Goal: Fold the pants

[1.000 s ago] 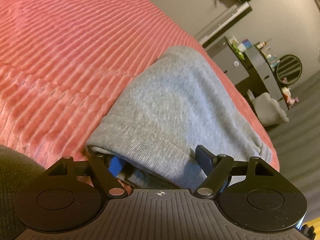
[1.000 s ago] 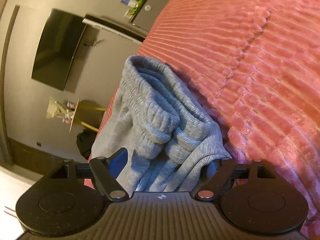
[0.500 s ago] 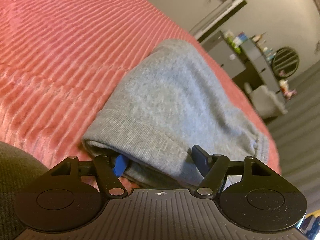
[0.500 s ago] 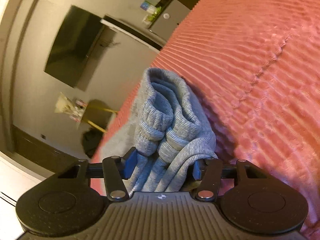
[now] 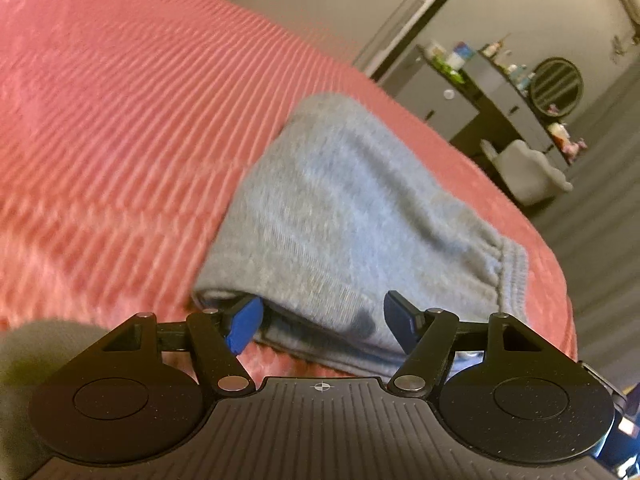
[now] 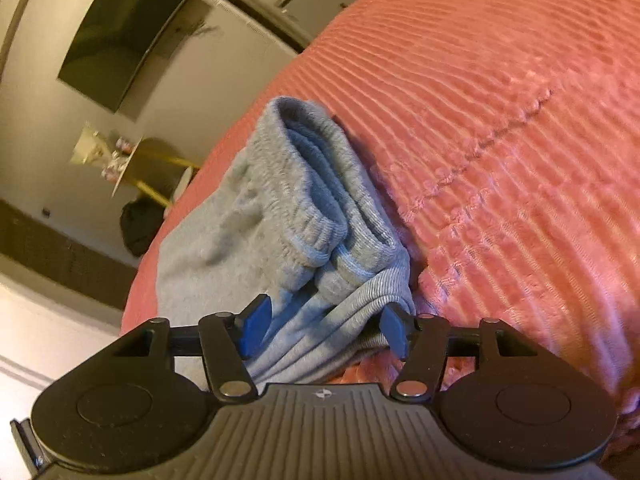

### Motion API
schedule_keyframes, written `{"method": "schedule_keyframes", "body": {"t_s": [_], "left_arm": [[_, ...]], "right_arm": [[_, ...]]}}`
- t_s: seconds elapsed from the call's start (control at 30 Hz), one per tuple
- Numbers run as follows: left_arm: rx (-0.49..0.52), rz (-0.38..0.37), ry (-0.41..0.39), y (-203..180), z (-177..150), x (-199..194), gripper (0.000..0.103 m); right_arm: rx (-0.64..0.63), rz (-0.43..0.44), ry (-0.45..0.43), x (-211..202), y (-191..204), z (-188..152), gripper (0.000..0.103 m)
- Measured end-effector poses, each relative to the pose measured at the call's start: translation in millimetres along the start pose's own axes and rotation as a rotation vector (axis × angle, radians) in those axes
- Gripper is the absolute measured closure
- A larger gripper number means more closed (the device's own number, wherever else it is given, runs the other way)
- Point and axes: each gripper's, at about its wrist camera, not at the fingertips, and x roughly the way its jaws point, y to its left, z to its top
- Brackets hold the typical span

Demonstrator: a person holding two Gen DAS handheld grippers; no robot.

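I see the grey pants [image 5: 352, 216] folded in a soft, light, floppy bundle near the edge of the red bedspread [image 5: 120, 128], with my left gripper [image 5: 320, 320] and right gripper [image 6: 322, 330] both spread wide around its near edges, so I judge the thick ribbed cuffs [image 6: 336, 256] the best hold.

bed: red ribbed bedspread [image 5: 120, 128] | wall: dark TV [image 6: 120, 40] | round mirror [image 5: 558, 86] on dark dresser [image 5: 500, 96] | pale chair [image 5: 524, 176] beside

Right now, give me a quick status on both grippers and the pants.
Left gripper open, straddling folded edge. Right gripper open around bunched cuffs. Gray pants folded on red bedspread. Nothing in the way.
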Motion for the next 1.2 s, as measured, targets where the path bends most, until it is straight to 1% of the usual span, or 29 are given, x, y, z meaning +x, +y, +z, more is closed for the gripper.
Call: {"method": "schedule_keyframes", "body": {"t_s": [0.1, 0.13, 0.17, 0.2, 0.23, 0.3, 0.33, 0.37, 0.4, 0.47, 0.5, 0.53, 0.6, 0.63, 0.67, 0.7, 0.77, 0.83, 0.9, 0.97, 1.03, 1.07, 1.1, 1.13, 1.17, 1.2], "left_arm": [[0.001, -0.038, 0.034, 6.5, 14.6, 5.1, 0.027], [-0.002, -0.034, 0.053, 9.0, 18.7, 9.1, 0.028], [-0.012, -0.017, 0.078, 10.9, 23.7, 11.8, 0.030], [-0.022, -0.029, 0.102, 12.7, 29.9, 12.5, 0.030], [-0.030, -0.061, 0.105, 15.0, 34.9, 10.9, 0.029], [-0.052, -0.111, 0.095, 21.3, 42.8, 7.3, 0.028], [-0.064, -0.124, 0.097, 25.3, 46.7, 8.3, 0.028], [-0.085, -0.121, 0.114, 29.4, 50.6, 11.2, 0.029], [-0.111, -0.113, 0.137, 32.7, 54.0, 13.9, 0.029], [-0.169, -0.139, 0.168, 38.4, 59.9, 13.3, 0.030], [-0.185, -0.151, 0.156, 41.2, 61.6, 8.4, 0.029], [-0.181, -0.141, 0.109, 43.8, 63.3, -1.0, 0.026], [-0.141, -0.075, 0.017, 49.9, 67.9, -20.3, 0.022], [-0.116, -0.056, -0.024, 53.4, 71.2, -26.4, 0.019], [-0.096, -0.046, -0.040, 56.8, 74.5, -28.4, 0.019], [-0.084, -0.034, -0.033, 60.2, 79.0, -25.7, 0.019], [-0.074, -0.054, 0.004, 62.7, 83.7, -13.4, 0.019], [-0.053, -0.100, 0.061, 59.1, 85.0, 7.5, 0.019], [-0.007, -0.140, 0.117, 50.4, 83.5, 36.7, 0.019], [0.053, -0.136, 0.179, 40.4, 82.0, 68.6, 0.019], [0.103, -0.102, 0.242, 33.5, 79.3, 96.6, 0.019], [0.122, -0.099, 0.260, 31.6, 79.1, 108.0, 0.019], [0.118, -0.111, 0.272, 31.1, 80.1, 116.5, 0.019], [0.103, -0.139, 0.282, 30.9, 81.3, 122.2, 0.019], [0.101, -0.166, 0.285, 30.8, 81.4, 125.8, 0.017], [0.115, -0.176, 0.288, 28.3, 80.3, 131.1, 0.017]], "right_arm": [[-0.010, 0.029, 0.021, -8.3, 1.1, 6.9, 0.036], [-0.018, 0.031, 0.020, -11.0, 1.6, 9.3, 0.030], [-0.040, 0.031, 0.008, -14.8, 3.4, 11.3, 0.027], [-0.068, 0.025, -0.004, -19.0, 5.7, 14.1, 0.027], [-0.096, 0.019, -0.010, -23.2, 8.7, 18.1, 0.026], [-0.156, 0.018, -0.027, -29.5, 12.9, 26.1, 0.016], [-0.185, 0.013, -0.032, -29.8, 14.1, 29.3, 0.009], [-0.219, 0.005, -0.029, -25.9, 13.2, 34.9, 0.009], [-0.239, -0.006, -0.024, -20.5, 12.5, 39.4, 0.009], [-0.242, -0.019, 0.008, -4.2, 8.5, 50.2, 0.009], [-0.230, -0.019, 0.027, 6.1, 6.3, 56.2, 0.009], [-0.226, -0.008, 0.038, 13.5, 5.1, 60.4, 0.009], [-0.228, 0.012, 0.051, 28.1, 3.2, 67.6, 0.009], [-0.228, 0.023, 0.060, 35.5, 2.7, 70.2, 0.009], [-0.222, 0.034, 0.076, 42.9, 1.8, 72.8, 0.009], [-0.212, 0.045, 0.092, 50.9, 0.9, 74.7, 0.009], [-0.199, 0.065, 0.123, 66.4, -1.8, 79.4, 0.009], [-0.184, 0.085, 0.164, 81.1, -5.3, 81.6, 0.009], [-0.179, 0.111, 0.205, 91.3, -6.1, 82.1, 0.008], [-0.210, 0.121, 0.219, 95.5, -2.7, 83.9, 0.007], [-0.245, 0.121, 0.235, 98.5, 2.3, 85.9, 0.008], [-0.258, 0.121, 0.240, 99.6, 3.9, 87.8, 0.013], [-0.272, 0.117, 0.243, 100.3, 4.8, 90.3, 0.017], [-0.285, 0.115, 0.250, 100.7, 5.5, 92.7, 0.026], [-0.284, 0.123, 0.264, 101.6, 4.3, 95.3, 0.027], [-0.281, 0.134, 0.276, 102.5, 2.8, 97.1, 0.027]]}}
